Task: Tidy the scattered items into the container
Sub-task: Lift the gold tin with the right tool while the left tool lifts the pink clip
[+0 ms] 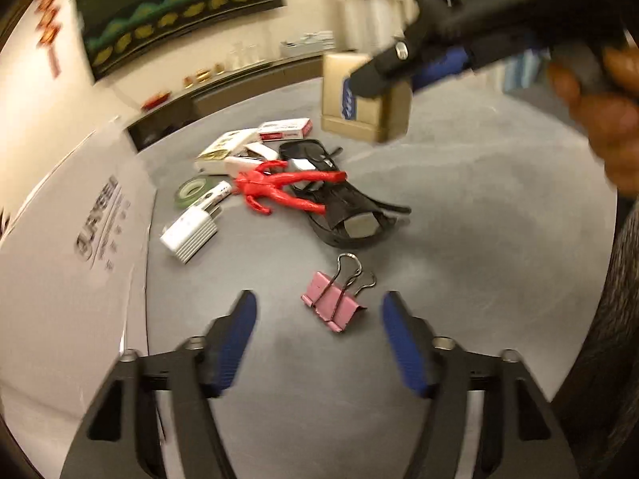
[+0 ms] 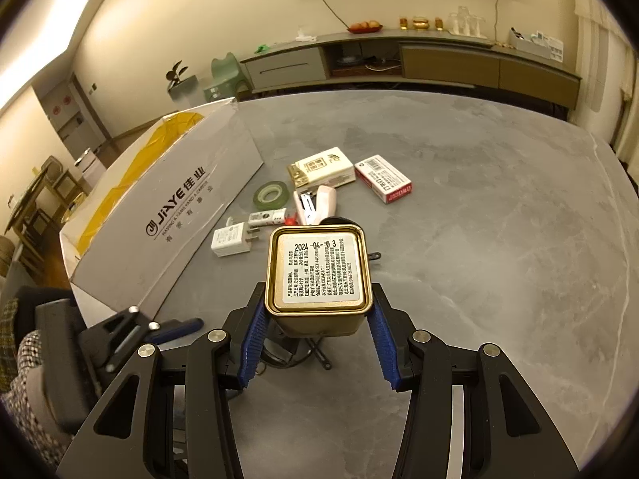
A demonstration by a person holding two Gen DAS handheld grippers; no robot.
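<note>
The right gripper (image 2: 317, 343) clamps the gold tin (image 2: 319, 275) by its sides, lifted clear of the worktop (image 2: 479, 239) for carrying to the cardboard box (image 2: 167, 215) at ten o'clock; the left gripper (image 1: 319, 343) hangs with fingers wide, flanking the pink binder clip (image 1: 333, 299).

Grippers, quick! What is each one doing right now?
Left gripper: open, holding nothing, near the pink clip.
Right gripper: shut on the gold tin.

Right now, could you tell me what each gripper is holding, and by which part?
The right gripper grips the gold tin by its two opposite side walls. The left gripper is open and empty.
</note>
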